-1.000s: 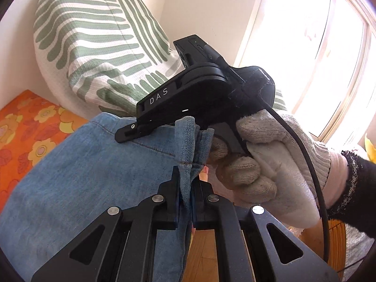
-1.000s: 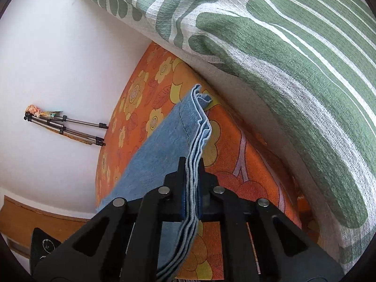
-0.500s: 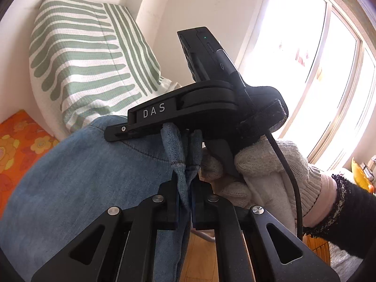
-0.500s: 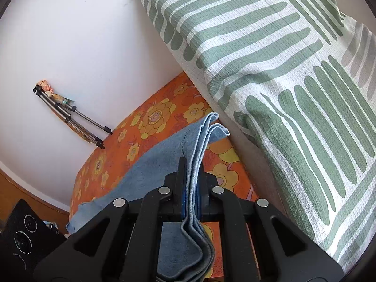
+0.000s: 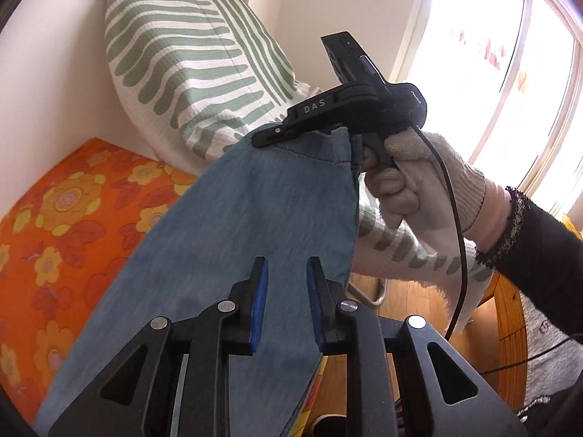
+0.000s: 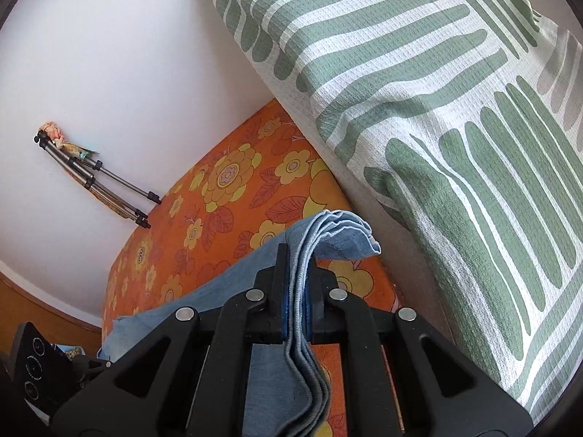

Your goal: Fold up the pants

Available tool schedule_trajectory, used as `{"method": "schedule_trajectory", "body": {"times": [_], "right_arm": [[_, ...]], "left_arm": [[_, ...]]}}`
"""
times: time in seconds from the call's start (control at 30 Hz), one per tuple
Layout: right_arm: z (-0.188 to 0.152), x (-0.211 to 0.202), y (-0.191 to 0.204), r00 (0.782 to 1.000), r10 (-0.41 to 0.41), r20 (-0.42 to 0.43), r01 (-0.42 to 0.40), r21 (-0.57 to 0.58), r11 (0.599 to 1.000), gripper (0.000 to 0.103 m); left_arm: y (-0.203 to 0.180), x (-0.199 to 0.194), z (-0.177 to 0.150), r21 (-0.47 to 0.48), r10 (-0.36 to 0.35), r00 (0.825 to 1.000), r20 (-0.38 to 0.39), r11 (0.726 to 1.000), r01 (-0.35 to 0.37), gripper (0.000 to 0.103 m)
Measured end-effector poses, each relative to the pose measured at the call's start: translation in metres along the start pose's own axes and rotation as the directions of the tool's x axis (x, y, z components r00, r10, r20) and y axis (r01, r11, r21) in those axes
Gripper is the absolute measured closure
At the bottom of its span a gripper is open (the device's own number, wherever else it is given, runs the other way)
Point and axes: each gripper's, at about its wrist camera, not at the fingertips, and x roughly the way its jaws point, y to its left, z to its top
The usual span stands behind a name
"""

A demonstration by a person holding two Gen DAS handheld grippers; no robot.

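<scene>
Light-blue denim pants (image 5: 255, 211) hang clamped in the right gripper (image 6: 296, 273); left gripper (image 5: 286, 273), just opening, stands apart. Green-striped white pillow (image 6: 419, 109) leans far right; orange flowered mattress (image 6: 226, 196) below.

surface: bed (image 6: 226, 196) with orange flower-print cover, against white walls | on it: green-and-white striped pillow (image 6: 419, 83) propped up at the bed's wall-side corner | blue denim pants (image 5: 237, 218) draped partly over the cover, upper end lifted off it | bed's far edge: bare
</scene>
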Motion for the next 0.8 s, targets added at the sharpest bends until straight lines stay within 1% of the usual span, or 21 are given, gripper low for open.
{"method": "schedule_trajectory", "body": {"times": [0.07, 0.13, 0.2, 0.27, 0.3, 0.33, 0.37, 0.4, 0.47, 0.5, 0.6, 0.63, 0.67, 0.7, 0.77, 0.8], "right_arm": [[0.0, 0.0, -0.001, 1.0, 0.011, -0.001, -0.011, 0.006, 1.0, 0.098], [0.0, 0.0, -0.002, 1.0, 0.016, 0.001, -0.016, 0.014, 1.0, 0.098], [0.0, 0.001, -0.003, 1.0, 0.019, -0.001, -0.019, 0.022, 1.0, 0.098], [0.0, 0.001, -0.003, 1.0, 0.018, -0.001, -0.018, 0.021, 1.0, 0.098], [0.0, 0.002, -0.002, 1.0, 0.014, -0.002, -0.014, 0.017, 1.0, 0.098], [0.0, 0.002, -0.002, 1.0, 0.009, -0.004, -0.009, 0.013, 1.0, 0.098], [0.0, 0.003, -0.002, 1.0, 0.003, -0.007, -0.003, 0.012, 1.0, 0.098], [-0.001, 0.004, -0.003, 1.0, -0.002, -0.009, 0.002, 0.011, 1.0, 0.098], [-0.001, 0.004, -0.004, 1.0, -0.009, -0.01, 0.009, 0.015, 1.0, 0.098], [-0.002, 0.004, -0.005, 1.0, -0.012, -0.01, 0.012, 0.02, 1.0, 0.098], [-0.003, 0.006, -0.01, 1.0, -0.015, -0.01, 0.015, 0.039, 0.999, 0.098], [-0.004, 0.006, -0.011, 1.0, -0.018, -0.008, 0.018, 0.044, 0.999, 0.098], [-0.005, 0.007, -0.011, 1.0, -0.02, -0.008, 0.02, 0.049, 0.999, 0.098], [-0.006, 0.007, -0.012, 1.0, -0.022, -0.008, 0.022, 0.053, 0.998, 0.098], [-0.007, 0.009, -0.014, 1.0, -0.027, -0.008, 0.028, 0.062, 0.998, 0.098], [-0.007, 0.01, -0.015, 1.0, -0.028, -0.008, 0.029, 0.068, 0.997, 0.098]], "left_arm": [[0.022, -0.033, -0.024, -0.006, 0.088, 0.996, -0.024, 0.996, -0.089, 0.083], [0.045, -0.057, -0.053, -0.019, 0.191, 0.98, -0.063, 0.981, -0.192, 0.083], [0.062, -0.076, -0.088, -0.05, 0.242, 0.962, -0.128, 0.967, -0.25, 0.083], [0.064, -0.091, -0.125, -0.052, 0.271, 0.942, -0.199, 0.957, -0.286, 0.083], [0.061, -0.094, -0.141, -0.032, 0.289, 0.929, -0.23, 0.952, -0.304, 0.08], [0.055, -0.094, -0.153, -0.007, 0.309, 0.917, -0.253, 0.947, -0.321, 0.072], [0.05, -0.093, -0.163, 0.013, 0.32, 0.909, -0.267, 0.944, -0.328, 0.062], [0.044, -0.093, -0.172, 0.028, 0.319, 0.906, -0.278, 0.946, -0.324, 0.06], [0.036, -0.088, -0.187, 0.065, 0.318, 0.898, -0.305, 0.947, -0.313, 0.06], [0.034, -0.084, -0.193, 0.089, 0.329, 0.889, -0.319, 0.944, -0.317, 0.06], [0.036, -0.081, -0.206, 0.119, 0.328, 0.874, -0.36, 0.945, -0.305, 0.06], [0.038, -0.081, -0.21, 0.136, 0.345, 0.863, -0.368, 0.939, -0.317, 0.06], [0.04, -0.083, -0.214, 0.144, 0.353, 0.858, -0.373, 0.936, -0.322, 0.06], [0.044, -0.084, -0.217, 0.136, 0.348, 0.857, -0.381, 0.938, -0.32, 0.06], [0.05, -0.086, -0.222, 0.115, 0.323, 0.862, -0.391, 0.946, -0.302, 0.06], [0.05, -0.086, -0.224, 0.12, 0.313, 0.864, -0.393, 0.95, -0.29, 0.063]]}}
